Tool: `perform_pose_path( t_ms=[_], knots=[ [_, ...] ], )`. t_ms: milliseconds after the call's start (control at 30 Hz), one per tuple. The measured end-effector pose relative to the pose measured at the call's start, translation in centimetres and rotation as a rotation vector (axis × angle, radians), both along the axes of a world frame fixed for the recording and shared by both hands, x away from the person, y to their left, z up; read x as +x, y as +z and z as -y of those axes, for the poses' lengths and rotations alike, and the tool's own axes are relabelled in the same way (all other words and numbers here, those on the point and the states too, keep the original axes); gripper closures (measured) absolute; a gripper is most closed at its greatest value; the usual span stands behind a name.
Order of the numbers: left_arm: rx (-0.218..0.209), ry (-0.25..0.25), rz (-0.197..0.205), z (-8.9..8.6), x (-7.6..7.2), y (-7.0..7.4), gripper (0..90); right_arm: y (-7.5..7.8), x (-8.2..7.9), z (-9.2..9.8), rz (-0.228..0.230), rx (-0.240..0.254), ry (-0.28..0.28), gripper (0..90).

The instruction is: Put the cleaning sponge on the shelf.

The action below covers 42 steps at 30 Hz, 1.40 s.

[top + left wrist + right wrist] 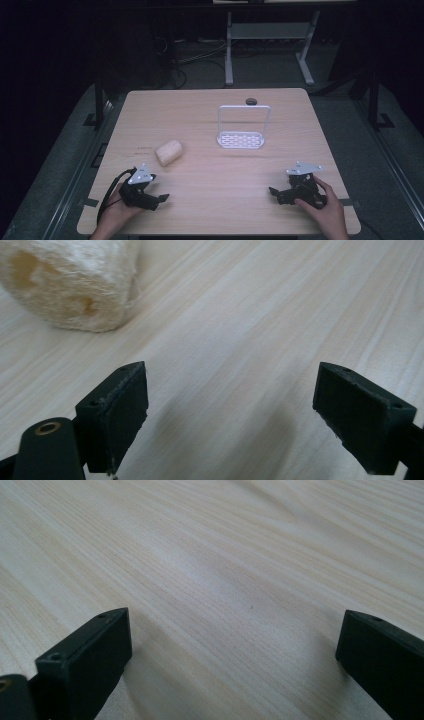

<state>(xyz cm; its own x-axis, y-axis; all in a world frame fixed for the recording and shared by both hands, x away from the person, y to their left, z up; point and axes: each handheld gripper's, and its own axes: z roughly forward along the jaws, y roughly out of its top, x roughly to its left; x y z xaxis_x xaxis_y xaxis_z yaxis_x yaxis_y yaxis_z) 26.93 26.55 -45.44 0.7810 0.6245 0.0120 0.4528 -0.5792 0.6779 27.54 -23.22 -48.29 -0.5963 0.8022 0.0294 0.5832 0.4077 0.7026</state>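
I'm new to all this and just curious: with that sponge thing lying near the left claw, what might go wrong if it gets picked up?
The loofah looks soft and rounded, so the left gripper, whose jaws stand open beside it, might squash it or let it roll away. The white rack looks light and could tip or slide if bumped. The right gripper rests near the table edge.

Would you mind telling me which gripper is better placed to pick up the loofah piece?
Left. The left gripper sits open just below the loofah piece, whereas the right gripper rests across the table.
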Motion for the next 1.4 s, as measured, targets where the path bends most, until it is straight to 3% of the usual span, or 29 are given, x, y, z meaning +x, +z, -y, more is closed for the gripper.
perform_pose_path(
  t_ms=[733, 1400],
  knots=[
    [0.036, 0.035, 0.018, -1.4, 1.6, 0.8, 14.0, 0.0, 0.0, 0.0, -0.004, 0.004, -0.004, 1.2],
    [0.017, 0.062, 0.039, -2.0, 3.8, 2.1, 13.9, 0.0, 0.0, 0.0, -0.004, 0.004, -0.004, 1.2]
  ],
)
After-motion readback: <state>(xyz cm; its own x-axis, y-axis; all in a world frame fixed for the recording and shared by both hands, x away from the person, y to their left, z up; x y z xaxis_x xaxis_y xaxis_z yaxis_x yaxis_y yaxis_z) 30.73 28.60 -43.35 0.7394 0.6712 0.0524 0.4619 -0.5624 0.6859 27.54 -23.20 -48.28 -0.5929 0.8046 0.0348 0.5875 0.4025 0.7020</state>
